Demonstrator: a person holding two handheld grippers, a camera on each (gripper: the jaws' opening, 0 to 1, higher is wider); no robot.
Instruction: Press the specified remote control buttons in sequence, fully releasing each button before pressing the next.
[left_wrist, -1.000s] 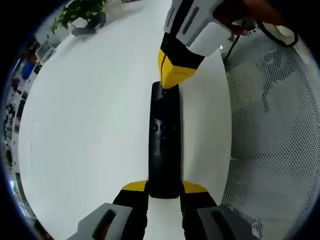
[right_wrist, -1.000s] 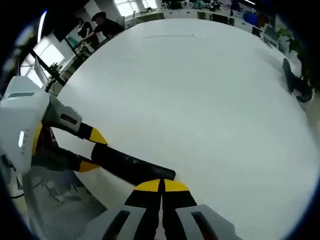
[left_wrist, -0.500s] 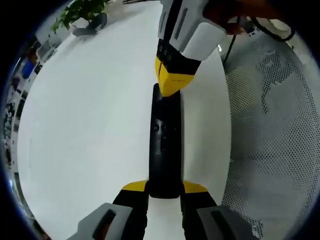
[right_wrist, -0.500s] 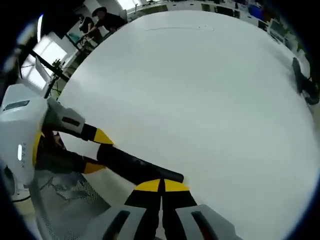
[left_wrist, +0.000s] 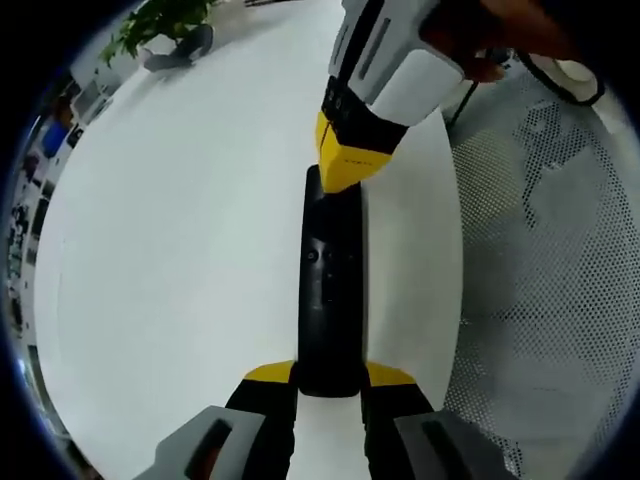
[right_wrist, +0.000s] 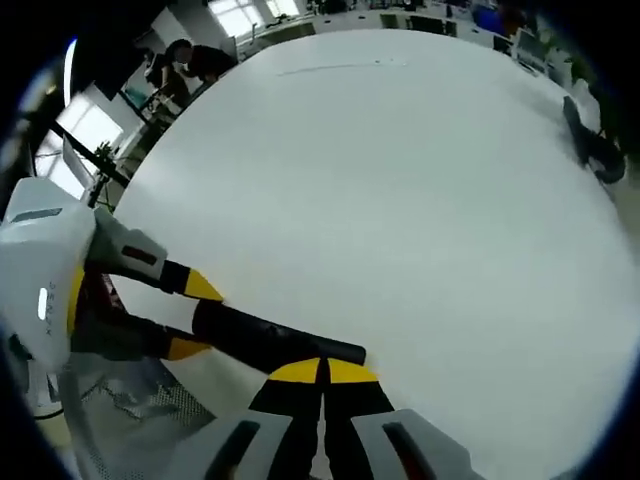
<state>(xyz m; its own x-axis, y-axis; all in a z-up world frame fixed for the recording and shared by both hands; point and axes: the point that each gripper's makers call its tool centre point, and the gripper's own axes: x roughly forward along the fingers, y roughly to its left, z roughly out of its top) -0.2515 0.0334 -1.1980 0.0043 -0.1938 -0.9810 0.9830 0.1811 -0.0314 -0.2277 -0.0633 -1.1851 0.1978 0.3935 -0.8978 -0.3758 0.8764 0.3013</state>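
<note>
Remote control (left_wrist: 329, 290): pinched between my left gripper (left_wrist: 329, 375) jaws; right gripper (right_wrist: 322, 372), jaws pressed together, at its far end. Risk: off-centre press tips it.

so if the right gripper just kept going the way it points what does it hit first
Most likely the far end of the long black remote control, which lies right at its shut yellow-tipped fingers. The left gripper clamps the remote's other end. Whether contact is already made is unclear; the white table lies beyond.
</note>
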